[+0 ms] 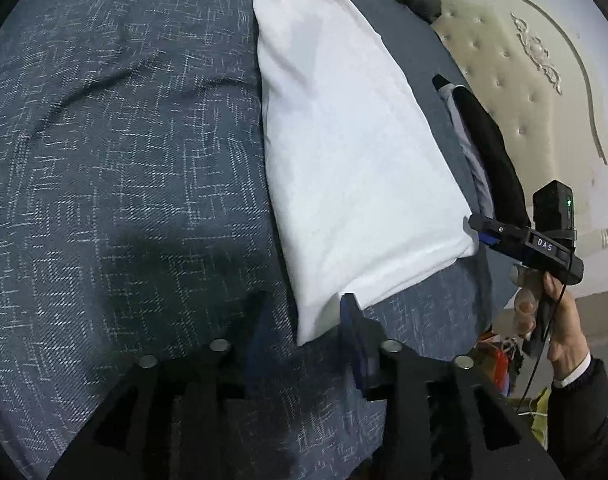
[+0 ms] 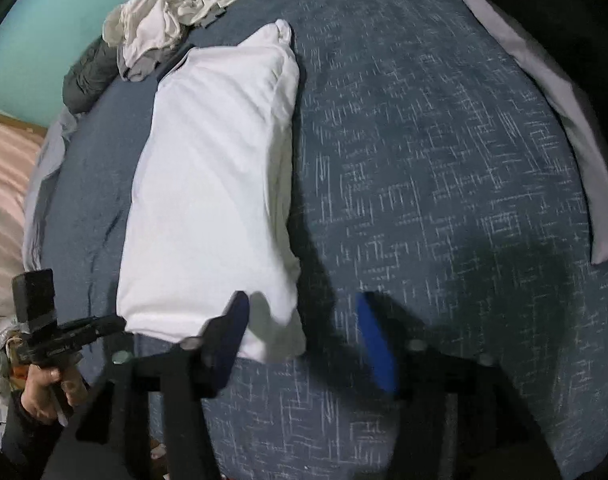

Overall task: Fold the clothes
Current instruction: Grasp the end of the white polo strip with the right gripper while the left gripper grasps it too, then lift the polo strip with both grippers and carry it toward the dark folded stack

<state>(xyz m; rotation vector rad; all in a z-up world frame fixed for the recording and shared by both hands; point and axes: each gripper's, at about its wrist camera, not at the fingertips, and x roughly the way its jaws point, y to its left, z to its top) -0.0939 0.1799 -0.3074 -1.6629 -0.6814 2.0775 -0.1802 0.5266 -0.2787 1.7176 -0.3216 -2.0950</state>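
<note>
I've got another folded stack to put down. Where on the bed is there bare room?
The widest bare patch of blue bedspread lies between the folded white shirt and the dark and grey folded clothes at the edge. It is crowded past the shirt's far end, where the crumpled laundry pile sits.

We see a white garment (image 1: 356,168) with a dark navy, white-striped collar lying on a blue-grey bedspread (image 1: 124,160) flecked with pale crosshatch lines, a cream tufted headboard (image 1: 516,80), a white and grey clothes pile (image 2: 176,20), and blue pads (image 2: 376,344) on black gripper fingers.
</note>
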